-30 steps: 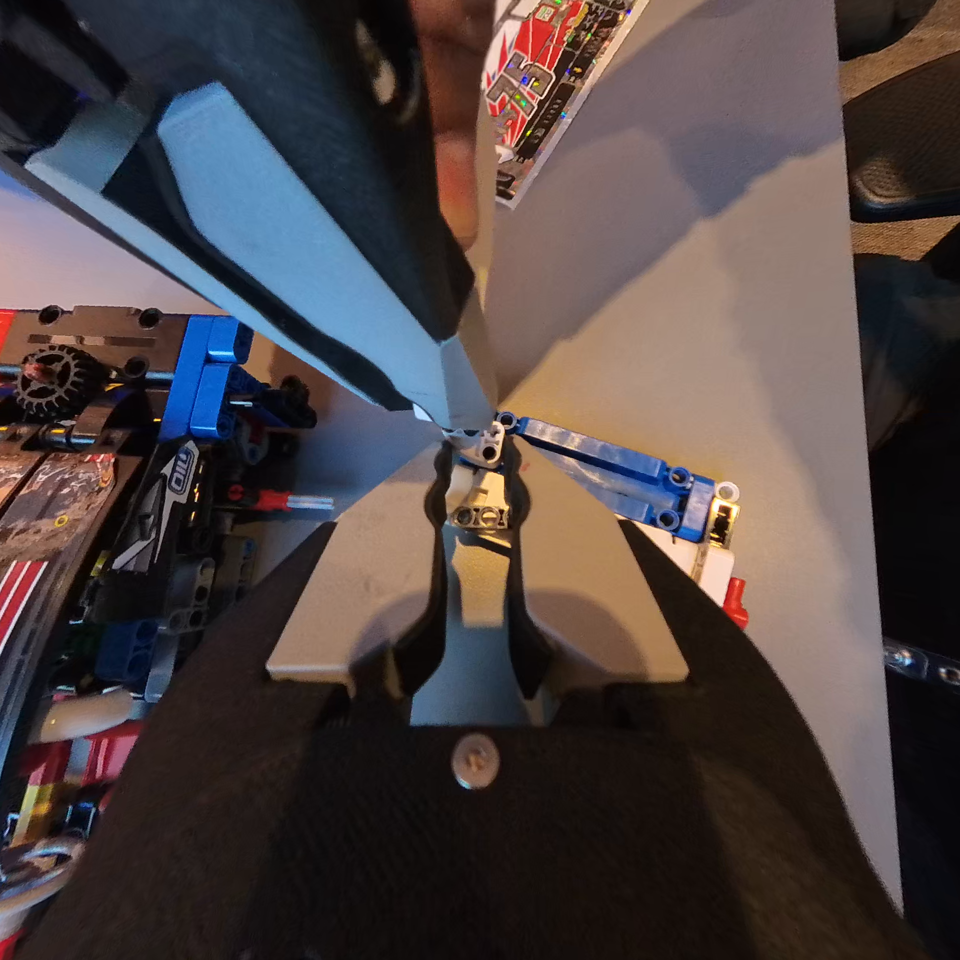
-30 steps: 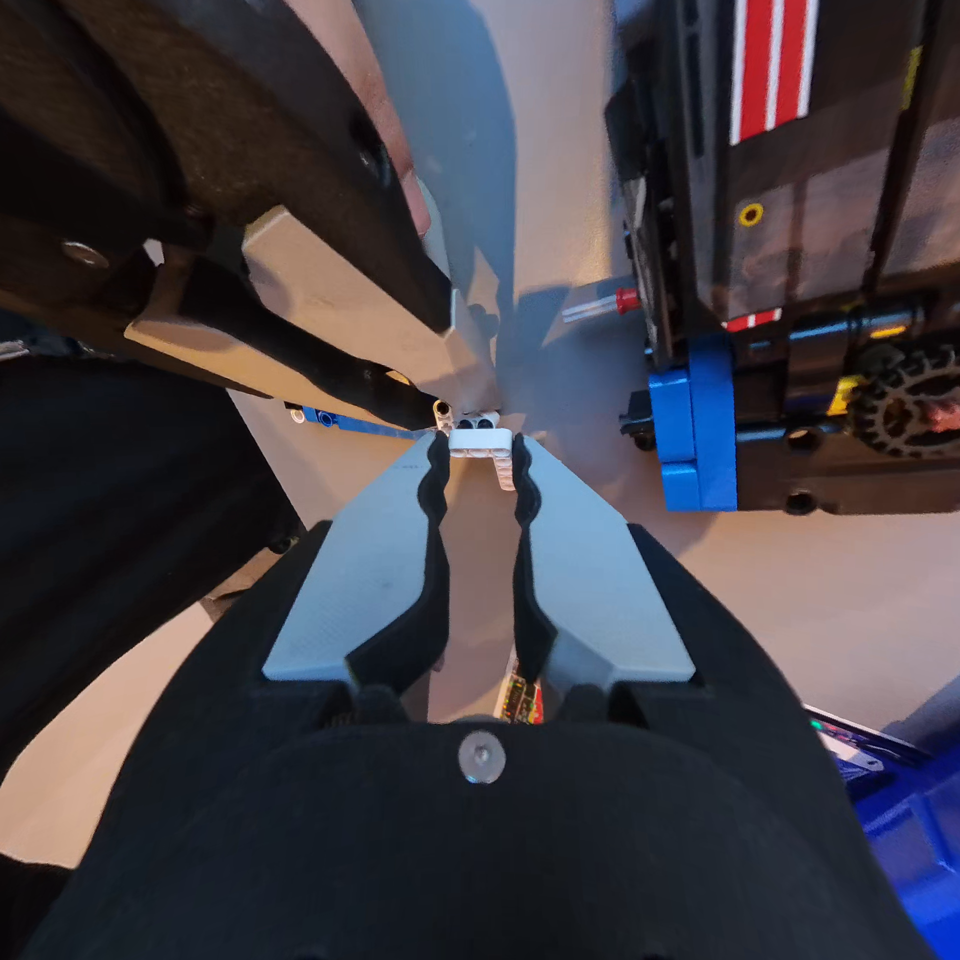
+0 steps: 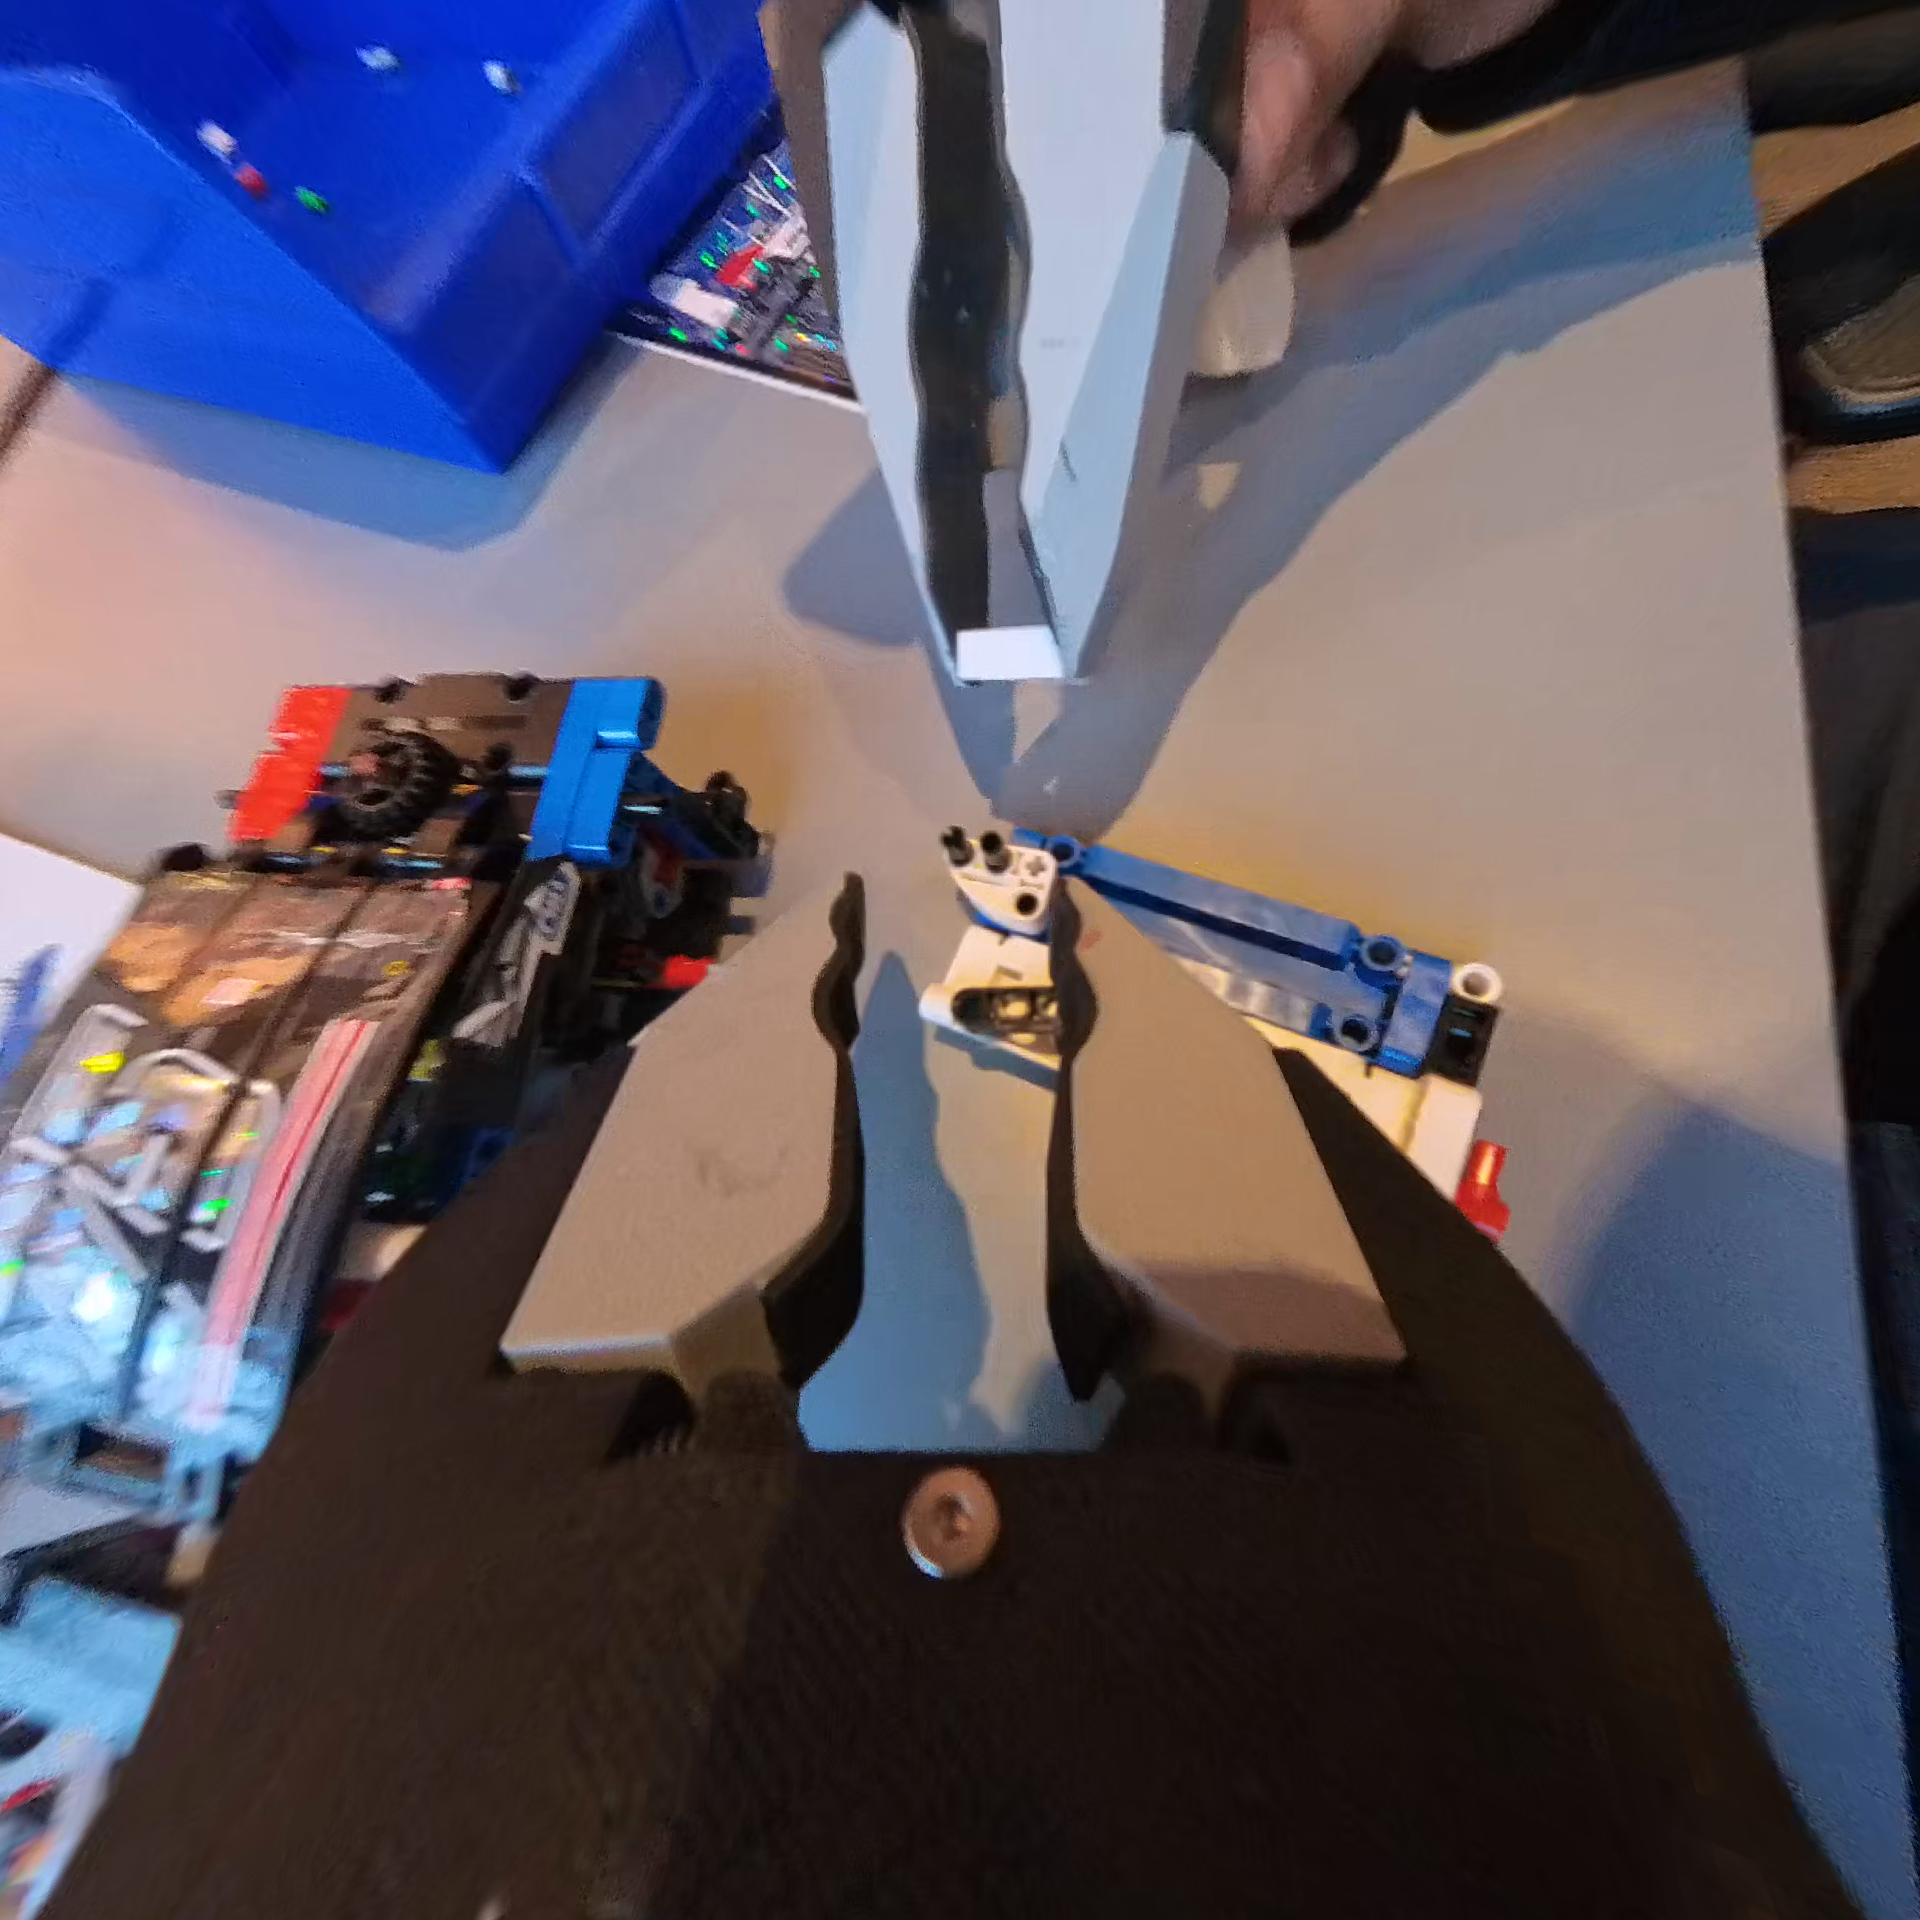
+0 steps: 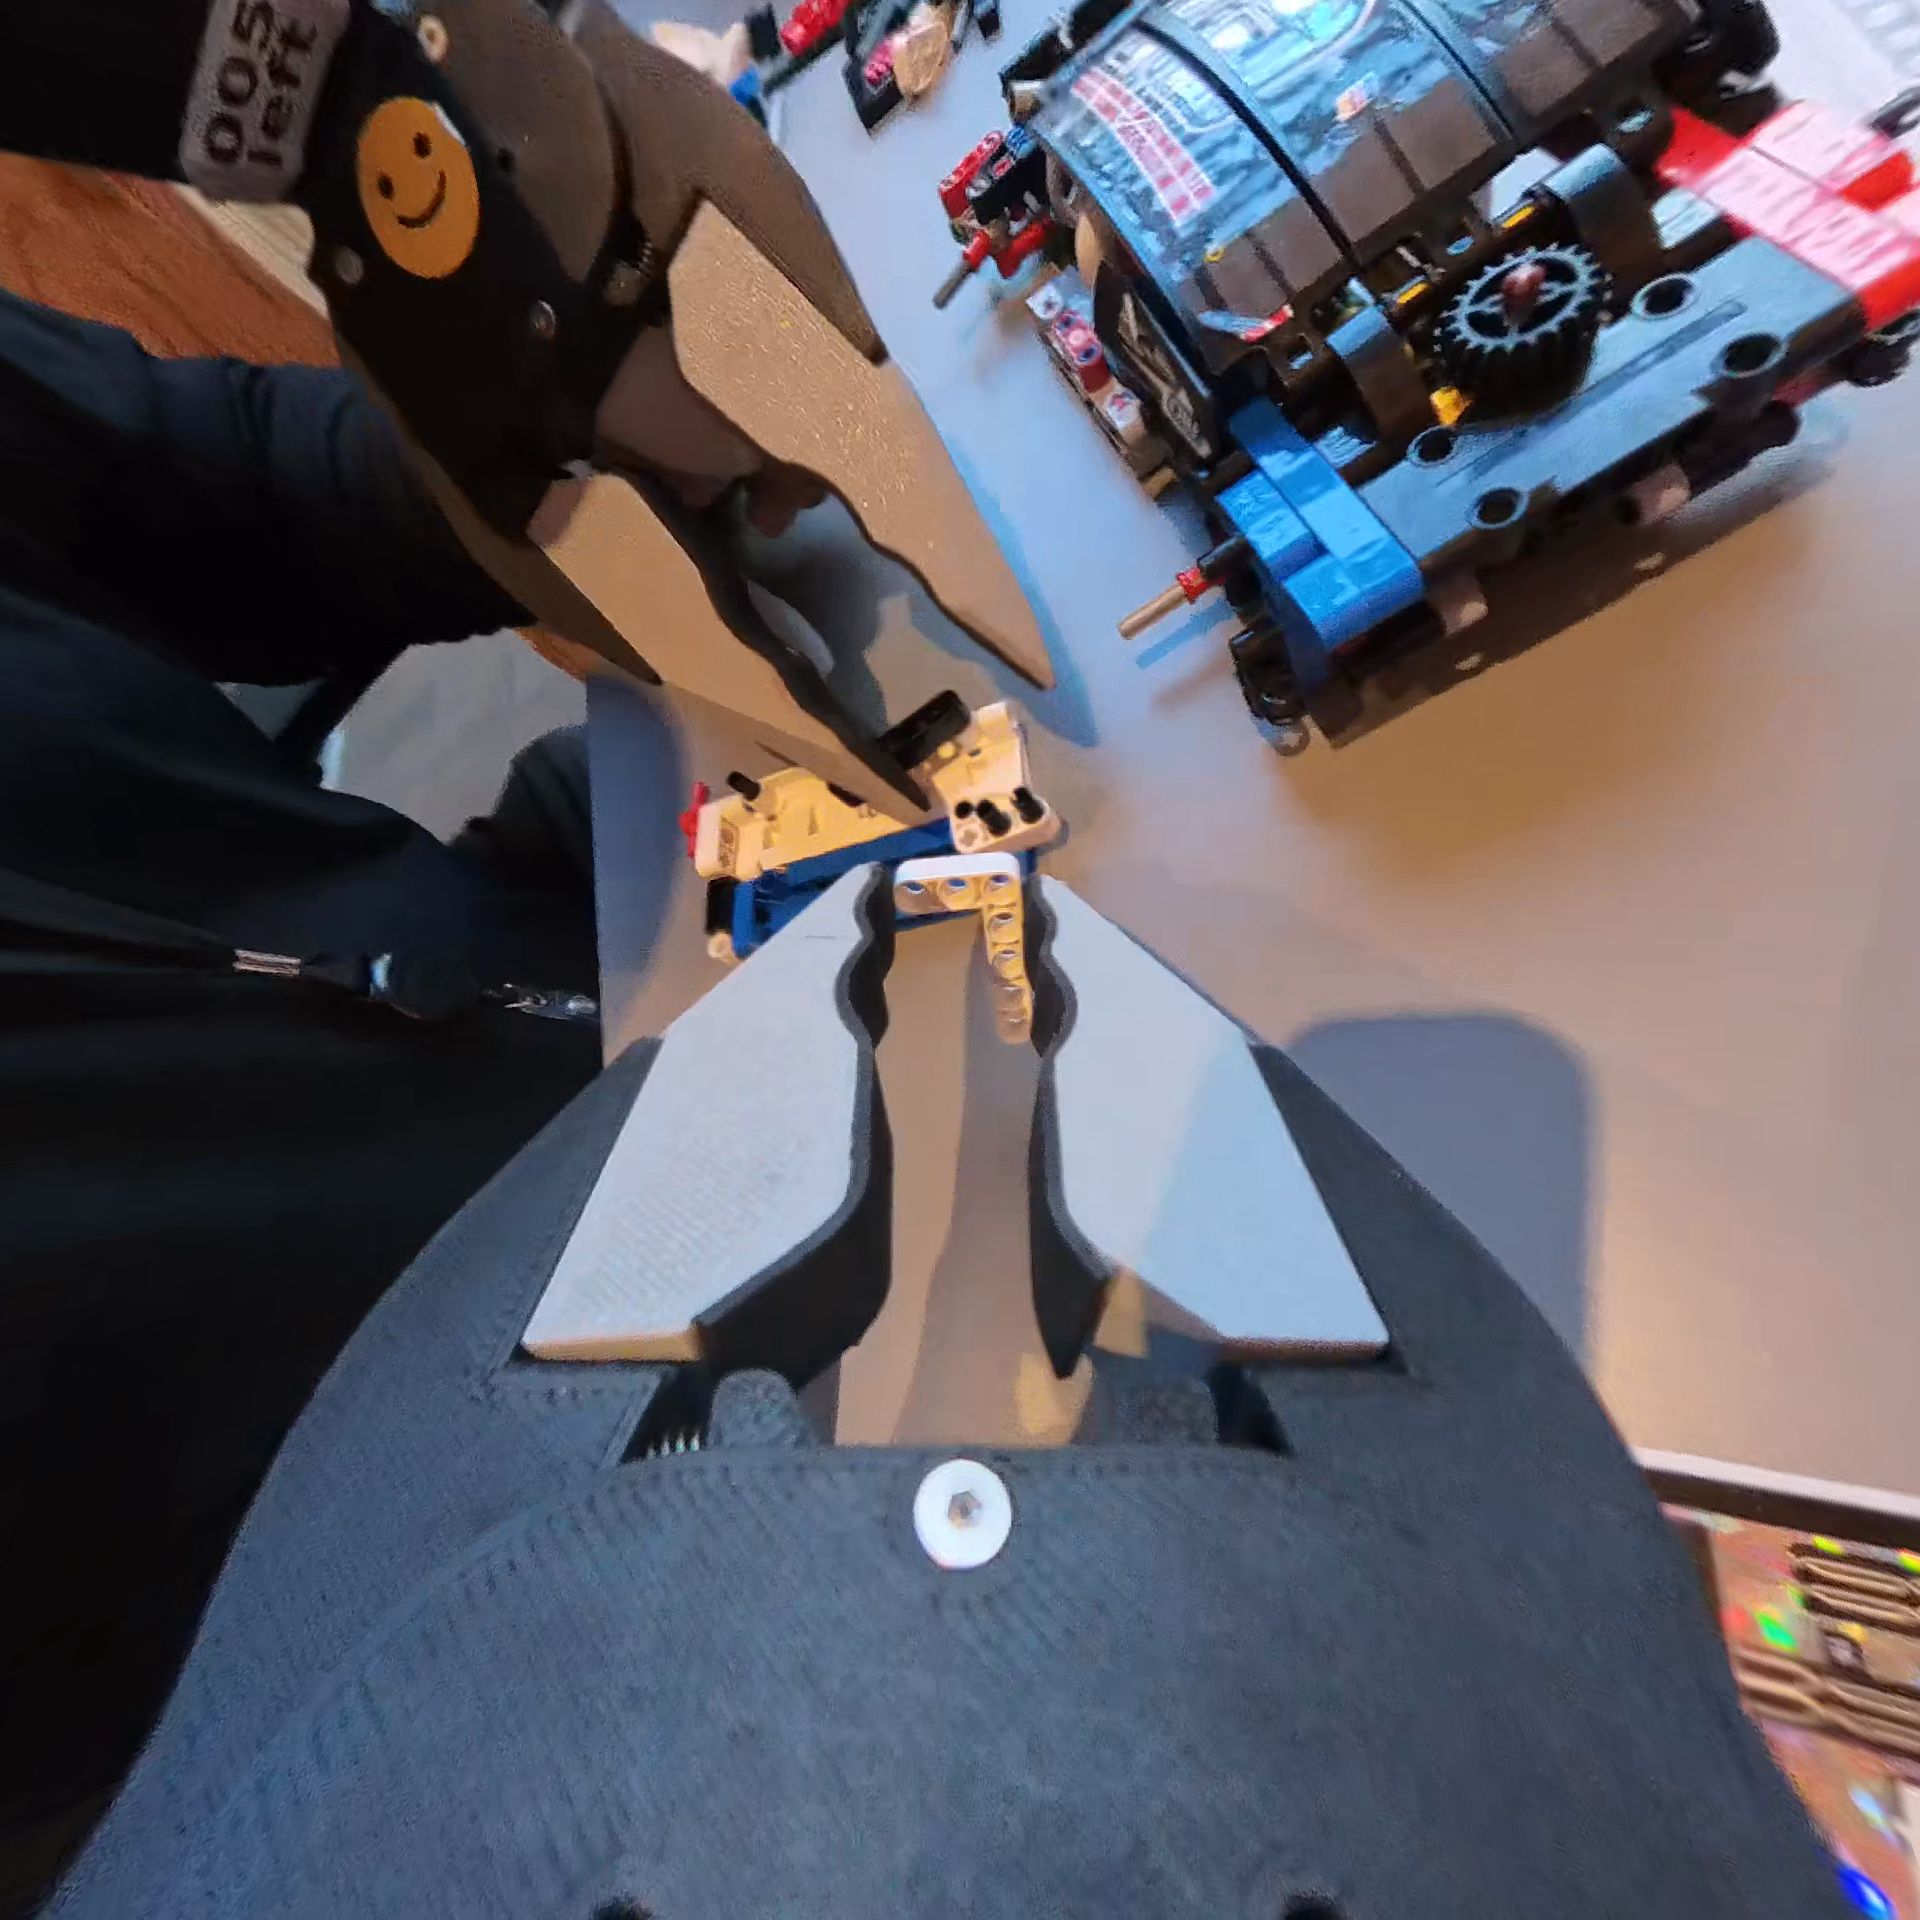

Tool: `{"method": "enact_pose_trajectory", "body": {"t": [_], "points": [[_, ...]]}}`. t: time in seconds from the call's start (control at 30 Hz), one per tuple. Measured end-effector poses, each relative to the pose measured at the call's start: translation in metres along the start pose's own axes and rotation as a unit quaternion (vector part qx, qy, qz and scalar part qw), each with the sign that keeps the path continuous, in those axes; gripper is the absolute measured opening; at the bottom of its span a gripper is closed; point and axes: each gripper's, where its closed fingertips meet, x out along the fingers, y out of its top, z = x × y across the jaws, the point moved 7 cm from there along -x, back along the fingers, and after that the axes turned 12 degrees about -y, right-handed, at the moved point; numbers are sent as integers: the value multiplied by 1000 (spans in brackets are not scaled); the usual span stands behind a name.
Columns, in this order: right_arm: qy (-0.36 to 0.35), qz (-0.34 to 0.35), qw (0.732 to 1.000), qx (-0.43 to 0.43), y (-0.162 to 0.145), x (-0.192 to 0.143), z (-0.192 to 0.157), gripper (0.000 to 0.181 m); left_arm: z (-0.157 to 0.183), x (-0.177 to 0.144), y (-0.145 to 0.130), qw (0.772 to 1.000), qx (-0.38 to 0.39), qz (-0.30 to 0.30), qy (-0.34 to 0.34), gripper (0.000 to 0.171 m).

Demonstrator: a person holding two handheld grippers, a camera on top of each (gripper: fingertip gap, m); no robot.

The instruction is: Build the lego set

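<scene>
Two grippers: left gripper parted, right gripper around white L-beam

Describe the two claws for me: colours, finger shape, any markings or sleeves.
Both claws have black textured printed bodies with a silver screw at the centre, and two flat grey wedge fingers lined with wavy black pads. The left claw carries a yellow smiley disc and a grey label. The right claw shows no markings. A dark sleeve sits behind the left claw.
</scene>
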Motion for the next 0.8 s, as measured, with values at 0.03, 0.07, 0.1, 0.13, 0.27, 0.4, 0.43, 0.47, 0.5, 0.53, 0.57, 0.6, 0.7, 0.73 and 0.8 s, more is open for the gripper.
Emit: {"method": "enact_pose_trajectory", "body": {"t": [0.03,0.07,0.1,0.13,0.27,0.4,0.43,0.47,0.5,0.53,0.57,0.6,0.7,0.73,0.8], "points": [[14,10,1000,8,-1,0,0,22,1,-3,3,1000,15,0,21,33],[26,20,999,16,-2,1,0,22,2,-4,7,999,33,-1,41,32],[33,29,999,20,-2,1,0,22,4,-4,11,997,50,-3,58,31],[40,34,998,22,-3,2,0,22,7,-3,15,995,69,-8,74,31],[79,53,995,32,-2,2,-1,22,17,8,24,977,159,-35,139,23],[123,69,989,54,0,0,-2,22,28,15,33,953,240,-55,175,10],[128,73,987,60,0,-1,-1,22,29,17,34,949,251,-60,184,9],[133,76,986,67,0,-2,0,22,29,18,35,945,257,-61,191,9],[138,79,985,73,-1,-3,1,22,29,18,35,943,261,-62,196,9],[143,84,983,79,-1,-3,2,21,29,18,36,942,262,-61,199,9],[147,89,981,87,-1,-3,2,22,29,18,36,942,260,-59,203,8],[152,93,979,95,-1,-4,3,22,29,18,36,943,255,-55,208,8],[155,108,975,120,-1,-4,7,21,24,16,34,935,250,-56,246,0],[156,112,973,125,0,-4,7,21,24,16,34,936,247,-57,244,0],[150,103,975,125,-2,0,5,21,22,17,33,942,235,-61,233,0]]}}
